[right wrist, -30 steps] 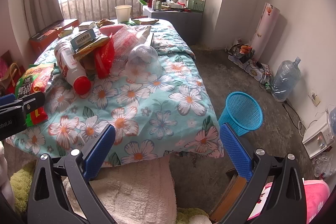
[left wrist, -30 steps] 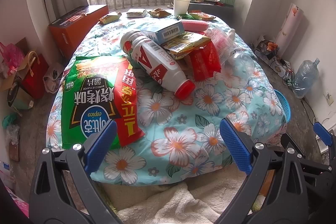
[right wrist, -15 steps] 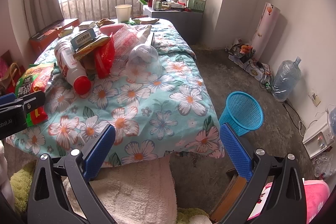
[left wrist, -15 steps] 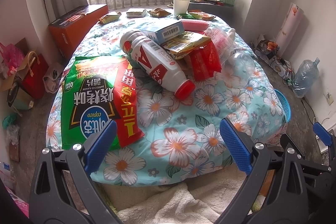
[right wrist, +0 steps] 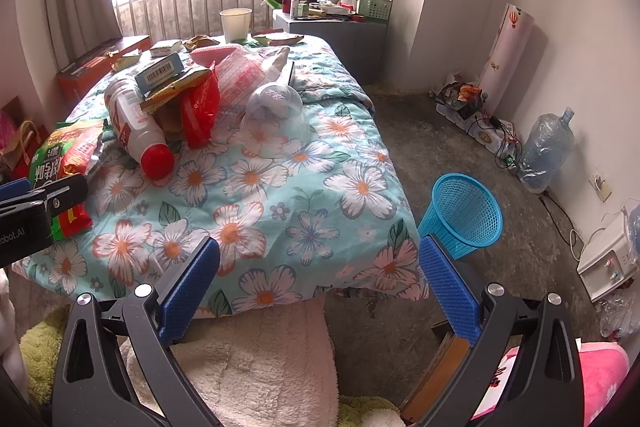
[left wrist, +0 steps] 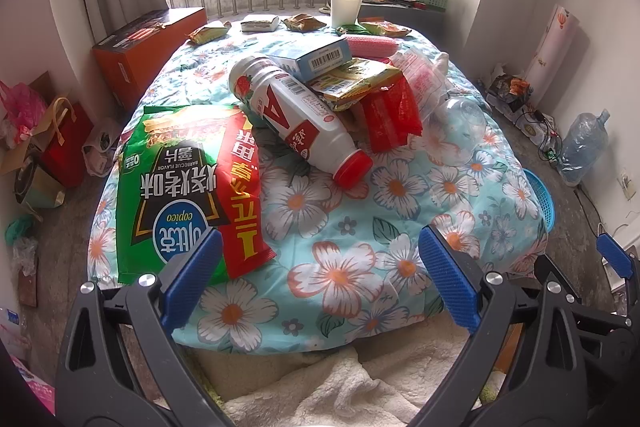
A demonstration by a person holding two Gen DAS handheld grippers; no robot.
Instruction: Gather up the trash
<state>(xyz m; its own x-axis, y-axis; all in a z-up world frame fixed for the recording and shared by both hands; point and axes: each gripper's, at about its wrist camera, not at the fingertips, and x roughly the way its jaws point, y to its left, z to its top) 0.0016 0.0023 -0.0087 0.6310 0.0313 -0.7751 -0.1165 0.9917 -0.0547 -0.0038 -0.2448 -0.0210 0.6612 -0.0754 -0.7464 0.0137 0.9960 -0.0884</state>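
Trash lies on a floral cloth-covered table [left wrist: 340, 227]: a green and red chip bag [left wrist: 188, 183], a white bottle with a red cap [left wrist: 296, 115], a red wrapper [left wrist: 390, 115], a blue-white box [left wrist: 316, 57], yellow packets [left wrist: 352, 83] and a clear plastic dome [right wrist: 276, 115]. A blue mesh bin [right wrist: 464, 215] stands on the floor right of the table. My left gripper [left wrist: 320, 279] is open and empty at the table's near edge. My right gripper [right wrist: 320, 287] is open and empty, near the table's front right corner.
A paper cup [left wrist: 346, 9] and small packets stand at the table's far end. An orange box [left wrist: 148, 55] and bags sit on the left. A water jug [right wrist: 546, 149], cables and a grey side table [right wrist: 332, 31] lie right. A fleece cushion [right wrist: 256, 367] is below.
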